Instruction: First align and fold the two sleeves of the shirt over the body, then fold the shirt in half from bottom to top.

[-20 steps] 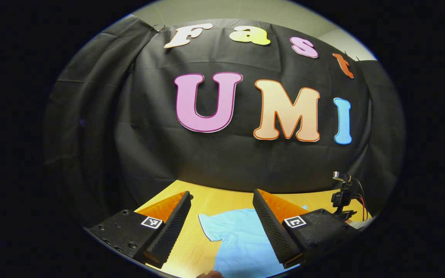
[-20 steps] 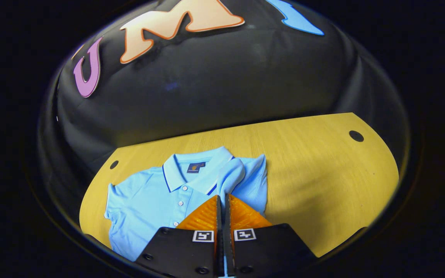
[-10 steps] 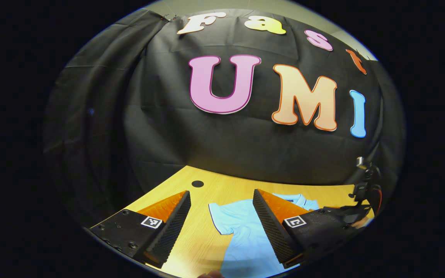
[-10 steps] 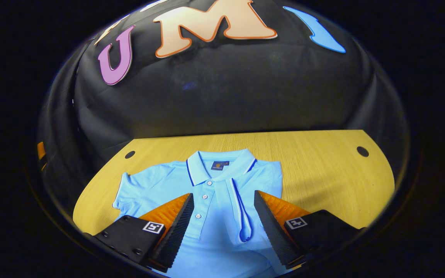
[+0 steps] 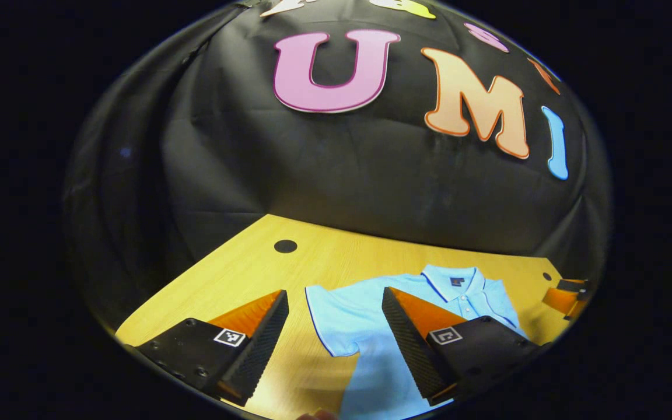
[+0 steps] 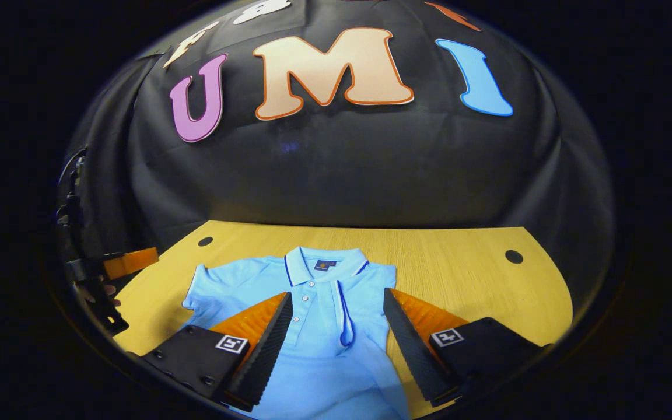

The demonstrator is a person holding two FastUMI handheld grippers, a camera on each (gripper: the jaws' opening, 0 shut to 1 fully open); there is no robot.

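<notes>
A light blue polo shirt [image 6: 318, 350] lies face up on the wooden table [image 6: 458, 274], collar [image 6: 324, 265] toward the booth wall. Its right sleeve [image 6: 345, 315] lies folded over the body, the dark-trimmed cuff near the button placket. The left sleeve [image 5: 336, 321] is still spread flat on the table. My right gripper [image 6: 337, 293] hovers open above the chest, touching nothing. My left gripper [image 5: 333, 291] is open over the left sleeve's edge, with nothing between its fingers. In the right gripper view the left gripper [image 6: 129, 262] shows at the far left, held by a hand [image 6: 108, 291].
The table [image 5: 242, 274] has small round holes near its back corners [image 5: 285, 245] [image 6: 513, 256]. Black cloth closes the booth behind it. Bare wood lies to the right of the shirt in the right gripper view. The right gripper's finger [image 5: 566, 294] shows at the left gripper view's right edge.
My right gripper opened, let the right sleeve drop onto the body and drew back. My left gripper tipped down and came closer to the left sleeve.
</notes>
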